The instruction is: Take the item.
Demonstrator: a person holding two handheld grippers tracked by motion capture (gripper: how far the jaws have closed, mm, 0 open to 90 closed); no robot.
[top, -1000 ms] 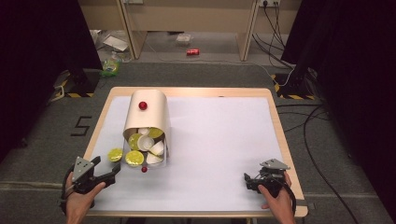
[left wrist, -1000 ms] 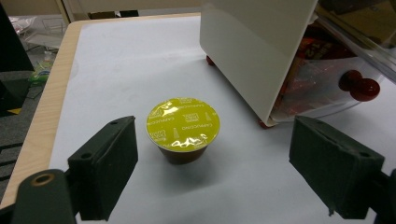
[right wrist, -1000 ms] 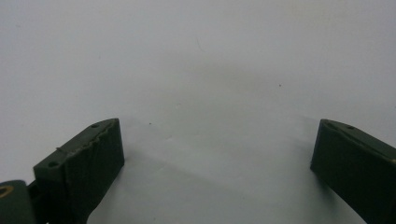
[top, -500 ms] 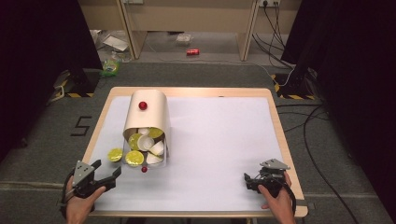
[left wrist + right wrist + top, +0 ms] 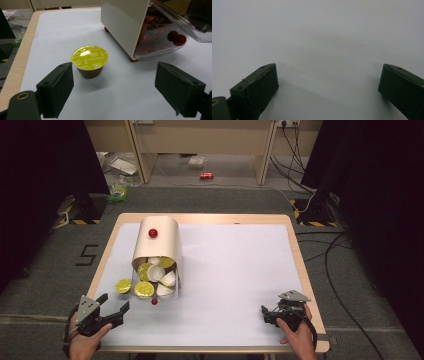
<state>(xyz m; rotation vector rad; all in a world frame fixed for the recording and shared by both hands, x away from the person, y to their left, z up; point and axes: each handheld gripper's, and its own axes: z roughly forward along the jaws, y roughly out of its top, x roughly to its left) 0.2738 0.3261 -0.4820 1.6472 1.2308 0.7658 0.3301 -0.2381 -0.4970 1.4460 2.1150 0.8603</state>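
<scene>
A cream container (image 5: 156, 240) with a red knob (image 5: 152, 233) lies tipped on its side on the white table cover (image 5: 235, 265). Yellow-lidded and white capsules spill from its mouth. One yellow-lidded capsule (image 5: 123, 285) stands apart at the left; in the left gripper view this capsule (image 5: 90, 58) sits upright just ahead of the jaws, nearer one of them. My left gripper (image 5: 115, 303) is open near the front left edge, and the left gripper (image 5: 113, 87) holds nothing. Over bare cover at the front right, my right gripper (image 5: 264, 314) is open too, and the right gripper (image 5: 327, 82) is empty.
A second yellow capsule (image 5: 144, 289) and a small red ball (image 5: 154, 301) lie by the container's mouth. The container's wall (image 5: 122, 22) and a clear lid (image 5: 180, 20) rise beyond the capsule. The wooden table edge (image 5: 300, 265) frames the cover. Cables (image 5: 345, 270) run on the floor.
My left gripper has drifted slightly back toward the near edge of the table. The right gripper and the capsules have not moved.
</scene>
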